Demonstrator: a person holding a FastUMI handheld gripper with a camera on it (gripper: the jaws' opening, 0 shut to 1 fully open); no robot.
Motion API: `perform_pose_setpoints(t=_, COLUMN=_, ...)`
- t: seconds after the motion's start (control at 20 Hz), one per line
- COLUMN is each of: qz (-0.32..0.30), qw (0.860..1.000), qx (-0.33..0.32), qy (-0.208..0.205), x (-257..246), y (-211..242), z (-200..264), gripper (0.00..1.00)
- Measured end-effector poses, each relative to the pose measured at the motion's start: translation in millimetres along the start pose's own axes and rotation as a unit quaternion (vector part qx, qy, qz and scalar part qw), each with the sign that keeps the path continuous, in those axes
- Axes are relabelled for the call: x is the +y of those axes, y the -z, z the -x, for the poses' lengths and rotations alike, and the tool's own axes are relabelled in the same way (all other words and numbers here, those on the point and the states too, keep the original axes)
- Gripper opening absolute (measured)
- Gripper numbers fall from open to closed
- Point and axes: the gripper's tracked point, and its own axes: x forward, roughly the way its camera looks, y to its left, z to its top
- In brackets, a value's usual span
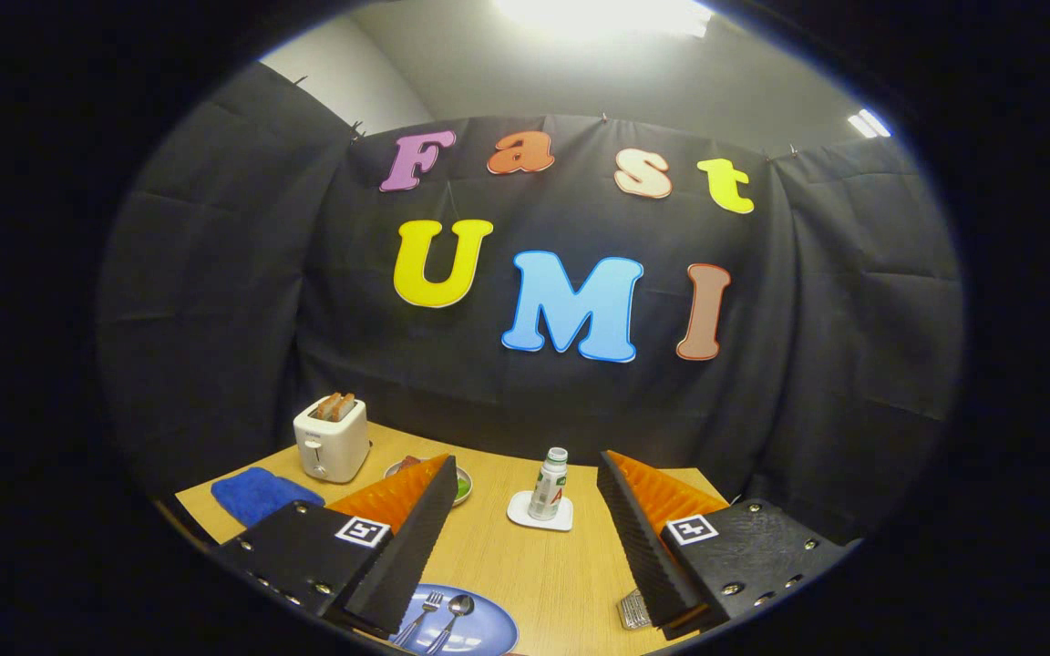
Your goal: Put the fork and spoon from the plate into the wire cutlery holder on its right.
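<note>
Tongs [525, 528] are spread wide apart and holding nothing, up above the wooden table [525, 574]. Fork [422, 615] and spoon [454, 615] lie side by side on the blue plate [488, 633], just beside the left finger. The wire cutlery holder [633, 609] peeks out by the right finger. Beyond them: a bottle [550, 483] on a coaster [539, 512], a toaster [332, 439], a blue cloth [261, 494].

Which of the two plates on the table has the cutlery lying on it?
The blue plate, down by the open claw, with the fork and spoon side by side. The smaller plate beyond, near the toaster, carries food instead.
</note>
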Motion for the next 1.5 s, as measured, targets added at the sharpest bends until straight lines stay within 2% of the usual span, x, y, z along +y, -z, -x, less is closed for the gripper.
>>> perform_pose_setpoints(t=0.25, qz=-0.001, qw=0.999, qx=0.042, qy=-0.016, x=17, y=34, z=-4, gripper=0.95)
perform_pose_setpoints(t=0.4, qz=-0.005, qw=0.992, qx=0.117, qy=-0.034, x=28, y=76, z=-4, gripper=0.94)
perform_pose_setpoints(t=0.55, qz=-0.006, qw=0.979, qx=0.198, qy=-0.048, x=36, y=116, z=0, gripper=0.93)
perform_pose_setpoints(t=0.85, qz=0.009, qw=0.942, qx=0.323, qy=-0.087, x=56, y=186, z=13, gripper=0.94)
perform_pose_setpoints(t=1.15, qz=0.033, qw=0.882, qx=0.456, qy=-0.114, x=72, y=260, z=38, gripper=0.94)
perform_pose_setpoints(t=1.5, qz=0.075, qw=0.838, qx=0.53, qy=-0.112, x=78, y=307, z=48, gripper=0.93)
